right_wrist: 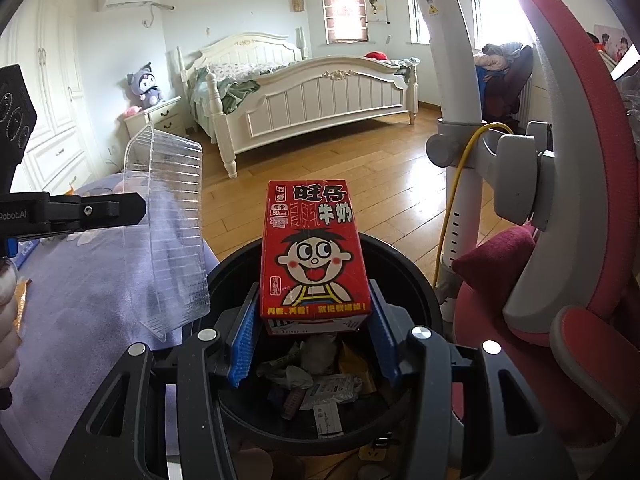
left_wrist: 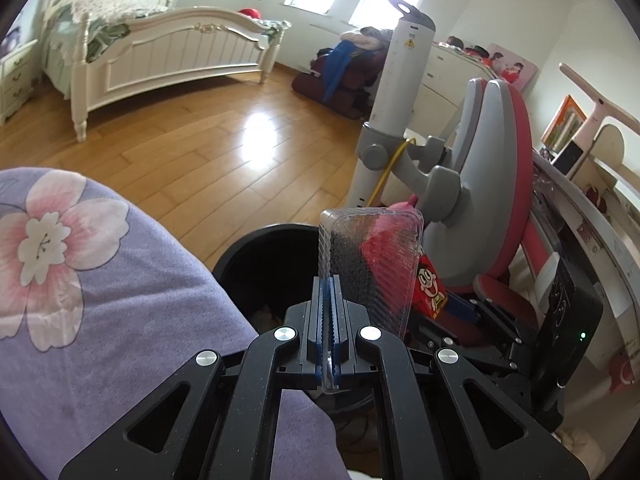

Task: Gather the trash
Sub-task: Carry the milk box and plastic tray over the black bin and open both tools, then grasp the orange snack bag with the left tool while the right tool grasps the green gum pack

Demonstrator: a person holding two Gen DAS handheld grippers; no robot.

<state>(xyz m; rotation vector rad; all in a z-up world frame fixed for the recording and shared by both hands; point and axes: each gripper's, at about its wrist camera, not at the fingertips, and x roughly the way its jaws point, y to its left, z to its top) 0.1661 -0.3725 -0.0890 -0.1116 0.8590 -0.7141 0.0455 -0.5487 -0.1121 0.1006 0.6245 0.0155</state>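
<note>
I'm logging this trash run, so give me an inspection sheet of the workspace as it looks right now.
Surface: wooden floor, glare patch, bare in the middle.
Job's things: black trash bin with wrappers and paper inside; red milk carton held over it; clear plastic tray beside the bin's rim.
Clutter: clothes pile by the far wall.
Grippers: left tongs shut on the tray's edge; right tongs shut on the carton's sides.
Cables: yellow cable running down the white lamp post.
Surroundings: white bed, red and grey chair, purple floral fabric.
</note>
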